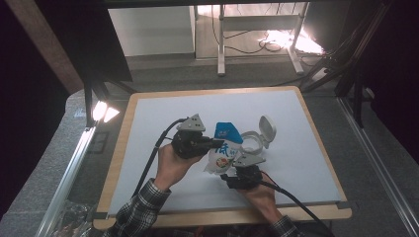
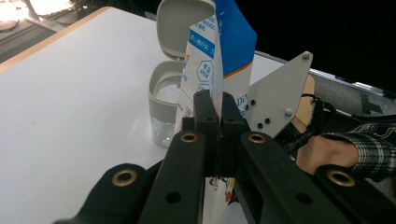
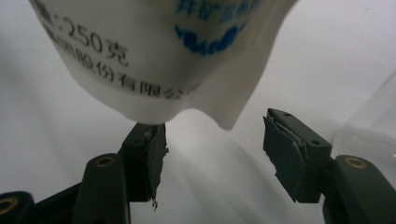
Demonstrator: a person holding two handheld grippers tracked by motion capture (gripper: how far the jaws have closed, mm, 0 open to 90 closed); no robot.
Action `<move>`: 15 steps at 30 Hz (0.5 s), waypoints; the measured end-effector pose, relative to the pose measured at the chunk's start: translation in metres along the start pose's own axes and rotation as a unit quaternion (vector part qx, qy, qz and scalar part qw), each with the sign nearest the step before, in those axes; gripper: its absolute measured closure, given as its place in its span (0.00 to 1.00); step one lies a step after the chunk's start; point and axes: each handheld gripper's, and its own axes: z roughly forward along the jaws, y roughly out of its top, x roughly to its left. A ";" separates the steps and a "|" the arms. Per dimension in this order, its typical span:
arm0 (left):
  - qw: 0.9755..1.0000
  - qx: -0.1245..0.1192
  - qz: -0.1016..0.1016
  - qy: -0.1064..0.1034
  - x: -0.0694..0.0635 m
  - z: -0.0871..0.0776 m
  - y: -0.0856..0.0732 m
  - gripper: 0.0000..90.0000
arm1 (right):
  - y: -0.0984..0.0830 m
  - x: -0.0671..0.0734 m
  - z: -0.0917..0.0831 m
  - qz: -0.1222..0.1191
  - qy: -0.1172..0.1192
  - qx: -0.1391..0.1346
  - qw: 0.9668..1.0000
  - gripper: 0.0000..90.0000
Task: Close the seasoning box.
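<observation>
White and blue, the pouch point(image 1: 225, 148) stands upright over the desk point(image 1: 306, 163), its side seam pinched between the pressed-together jaws of the left hand-held gripper point(image 2: 214, 122). The right hand-held gripper point(image 3: 212, 154) waits spread just beneath its bottom corner. An open-lidded jar point(image 1: 254, 140) sits just beyond.

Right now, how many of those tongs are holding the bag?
1. The left tongs pinch the bag at its edge; the right tongs sit open beneath it.
</observation>
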 end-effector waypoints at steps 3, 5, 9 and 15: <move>1.000 0.000 0.000 -0.002 -0.001 0.000 0.001 1.00 | 0.001 0.001 0.001 0.001 0.000 -0.009 1.000 0.44; 1.000 -0.001 -0.001 -0.004 -0.002 0.000 0.002 1.00 | 0.002 0.002 0.001 0.001 -0.002 -0.014 1.000 0.44; 1.000 -0.002 -0.003 -0.010 -0.001 0.001 0.003 1.00 | 0.003 0.005 0.002 -0.006 -0.004 -0.025 1.000 0.43; 1.000 0.004 -0.005 -0.011 -0.002 0.005 0.004 1.00 | 0.004 0.007 0.002 -0.016 -0.014 -0.045 0.999 0.43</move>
